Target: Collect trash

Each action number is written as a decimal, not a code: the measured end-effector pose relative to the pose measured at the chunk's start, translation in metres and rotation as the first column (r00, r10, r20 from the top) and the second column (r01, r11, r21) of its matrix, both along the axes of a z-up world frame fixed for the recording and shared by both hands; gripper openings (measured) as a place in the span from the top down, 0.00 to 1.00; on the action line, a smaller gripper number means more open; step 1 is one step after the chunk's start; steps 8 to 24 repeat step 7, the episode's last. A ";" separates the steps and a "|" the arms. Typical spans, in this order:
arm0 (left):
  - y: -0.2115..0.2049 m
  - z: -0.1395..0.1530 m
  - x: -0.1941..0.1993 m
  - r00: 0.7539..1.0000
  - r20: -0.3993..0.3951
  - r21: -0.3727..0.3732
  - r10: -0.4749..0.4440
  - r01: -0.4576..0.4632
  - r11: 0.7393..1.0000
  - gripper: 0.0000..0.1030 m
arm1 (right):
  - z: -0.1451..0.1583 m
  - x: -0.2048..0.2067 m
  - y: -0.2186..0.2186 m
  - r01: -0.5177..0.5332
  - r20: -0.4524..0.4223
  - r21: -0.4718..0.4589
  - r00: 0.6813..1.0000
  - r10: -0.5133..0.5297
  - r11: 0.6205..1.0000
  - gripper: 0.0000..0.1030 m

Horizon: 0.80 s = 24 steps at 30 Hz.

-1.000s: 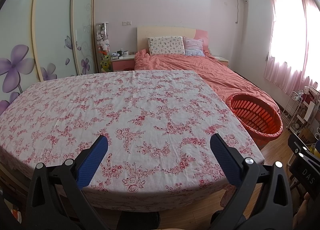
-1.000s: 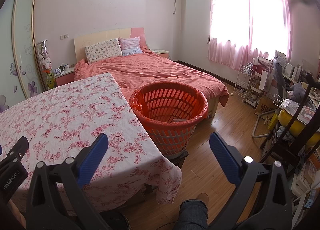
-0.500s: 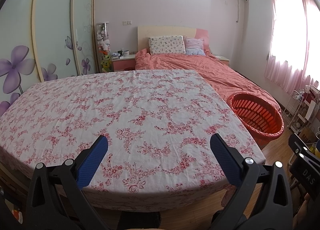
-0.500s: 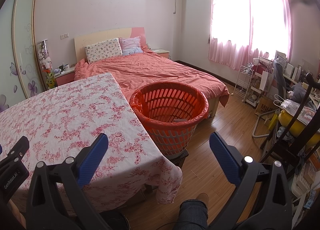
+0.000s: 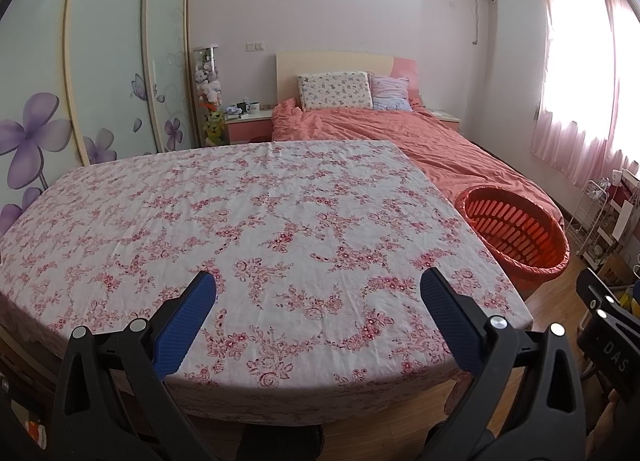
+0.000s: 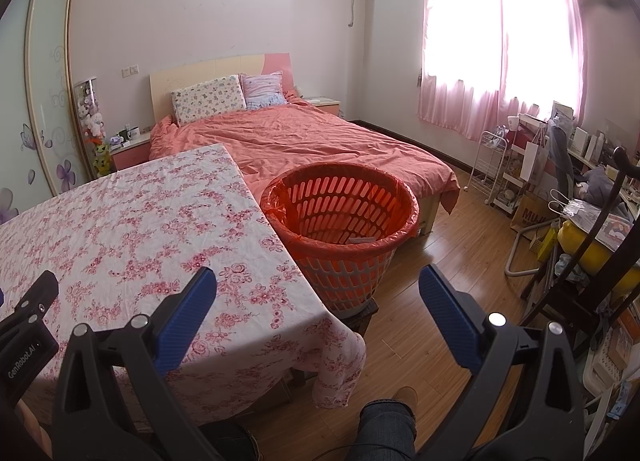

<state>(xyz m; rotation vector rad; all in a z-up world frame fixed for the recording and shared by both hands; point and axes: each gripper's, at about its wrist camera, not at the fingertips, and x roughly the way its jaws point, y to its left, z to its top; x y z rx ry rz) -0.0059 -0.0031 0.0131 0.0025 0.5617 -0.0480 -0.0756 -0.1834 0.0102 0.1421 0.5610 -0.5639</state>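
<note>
Hovering above the near edge of the desk (image 5: 280, 213), which is draped in a white cloth printed with pink and red flowers, the left gripper (image 5: 318, 289) holds its two blue-padded fingers (image 5: 184, 321) wide apart with nothing between them. The right gripper (image 6: 318, 283) is likewise spread and empty, held over the desk's right corner and the wooden plank floor (image 6: 432, 325) beside it. No loose trash can be made out on the flowered cloth in either view. The round orange slatted plastic basket (image 6: 340, 221), lined with a thin orange bag, stands just beside the desk's right edge on a low dark stand, between the desk and the bed with the salmon-pink cover (image 6: 320, 137); a pale flat scrap lies at its bottom, too small to identify. In the left wrist view the same basket (image 5: 516, 229) shows past the desk's right side. A person's leg in dark jeans (image 6: 384, 429) and a brown shoe appear at the bottom of the right wrist view, on the floor.
</note>
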 end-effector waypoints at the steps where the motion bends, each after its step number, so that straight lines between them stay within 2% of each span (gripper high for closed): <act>1: 0.000 0.000 0.000 1.000 -0.001 0.001 -0.001 0.001 1.000 0.02 | 0.000 0.000 0.000 -0.001 0.001 0.000 1.000 0.001 1.000 0.04; 24: 0.000 0.000 0.001 1.000 -0.006 0.001 -0.004 0.004 1.000 0.02 | 0.000 0.000 0.000 0.001 0.000 0.001 1.000 -0.001 1.000 0.04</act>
